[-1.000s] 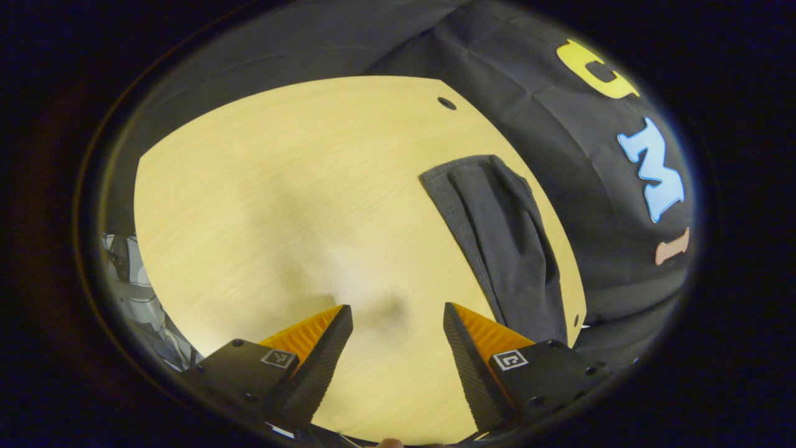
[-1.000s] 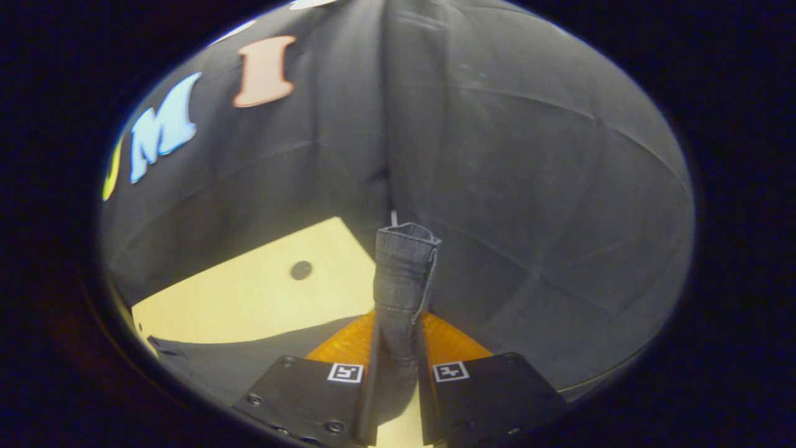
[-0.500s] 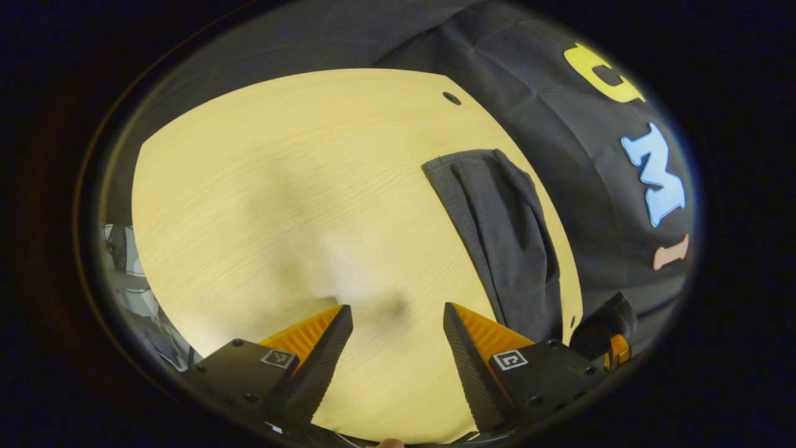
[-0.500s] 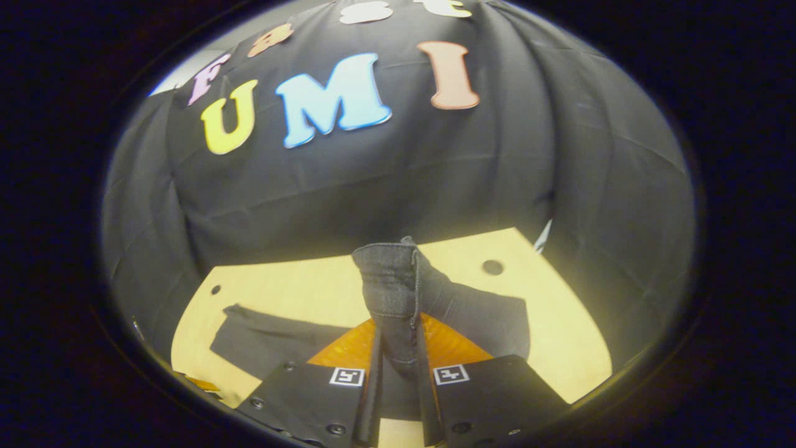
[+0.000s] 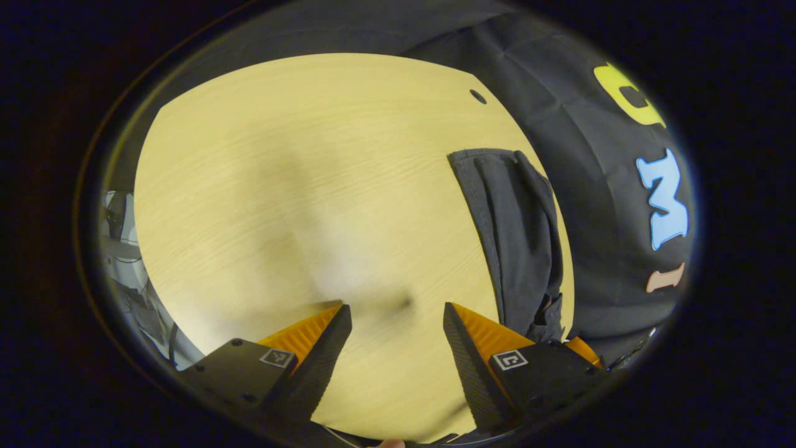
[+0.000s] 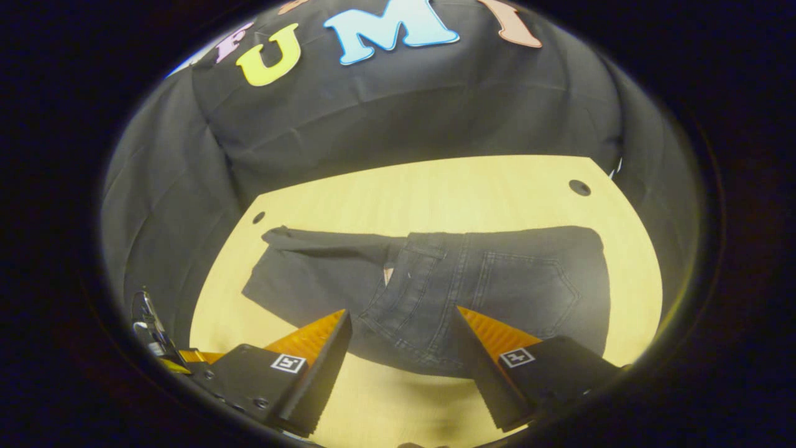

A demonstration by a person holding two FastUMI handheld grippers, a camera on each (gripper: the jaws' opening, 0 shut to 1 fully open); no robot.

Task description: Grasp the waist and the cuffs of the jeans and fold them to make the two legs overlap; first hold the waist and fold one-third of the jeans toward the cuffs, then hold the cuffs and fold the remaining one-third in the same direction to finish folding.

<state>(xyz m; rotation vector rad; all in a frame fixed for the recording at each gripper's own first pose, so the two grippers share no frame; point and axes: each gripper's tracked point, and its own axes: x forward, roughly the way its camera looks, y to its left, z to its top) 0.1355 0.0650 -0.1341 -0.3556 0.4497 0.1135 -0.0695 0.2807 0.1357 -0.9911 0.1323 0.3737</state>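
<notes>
On the light wooden table (image 6: 435, 186), the jeans (image 6: 497, 280) now lie released with waist folded over, right gripper (image 6: 404, 348) newly spread wide, left gripper (image 5: 395, 339) wide and empty, leaving the cuffs fold.

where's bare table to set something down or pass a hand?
Widest free patch: the table ahead of the left tool, bordered on its right by the jeans. In the right gripper view, a bare strip runs between the jeans and the back wall. Crowded where the jeans lie.
</notes>
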